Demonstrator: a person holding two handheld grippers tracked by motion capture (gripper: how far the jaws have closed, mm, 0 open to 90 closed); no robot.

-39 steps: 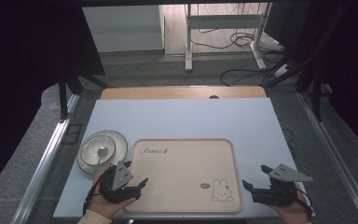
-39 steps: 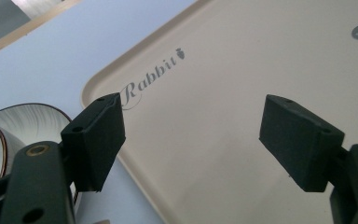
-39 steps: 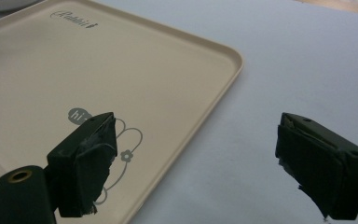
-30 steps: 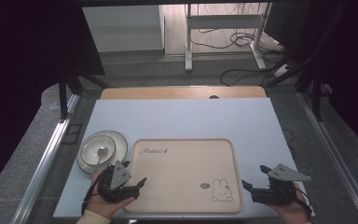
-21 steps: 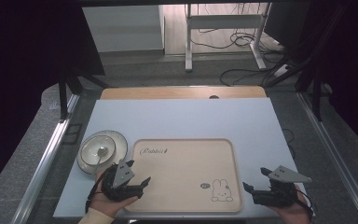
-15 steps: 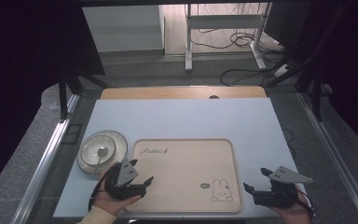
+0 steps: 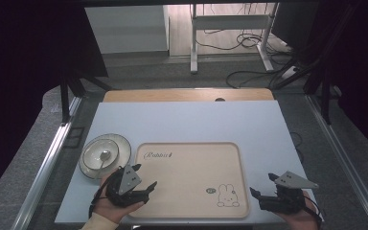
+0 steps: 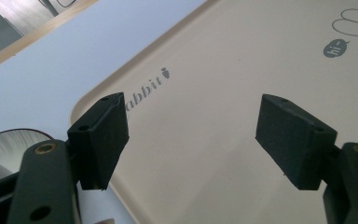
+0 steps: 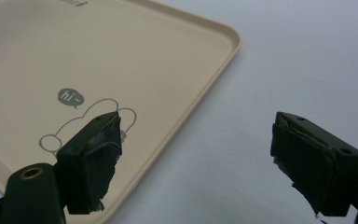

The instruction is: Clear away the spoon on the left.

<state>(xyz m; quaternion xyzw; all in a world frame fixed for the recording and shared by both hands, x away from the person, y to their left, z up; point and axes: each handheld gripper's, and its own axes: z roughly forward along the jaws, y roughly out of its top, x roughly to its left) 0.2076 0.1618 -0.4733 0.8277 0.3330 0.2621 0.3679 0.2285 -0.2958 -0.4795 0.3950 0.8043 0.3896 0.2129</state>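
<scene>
— So where is everything?
— A beige tray (image 7: 191,177) lies at lower centre of the table (image 7: 187,120); a plate (image 7: 104,153) holding a spoon (image 7: 103,158) sits just left of it.
— And the grippers?
— The left gripper (image 7: 146,189) is over the tray's lower-left corner, jaws spread. The right gripper (image 7: 258,199) is at lower right beside the tray, jaws spread and empty.

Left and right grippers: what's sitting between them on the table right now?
In the high view, the beige tray lies between the left gripper and right gripper. Its surface is bare apart from the printed rabbit drawing.
</scene>
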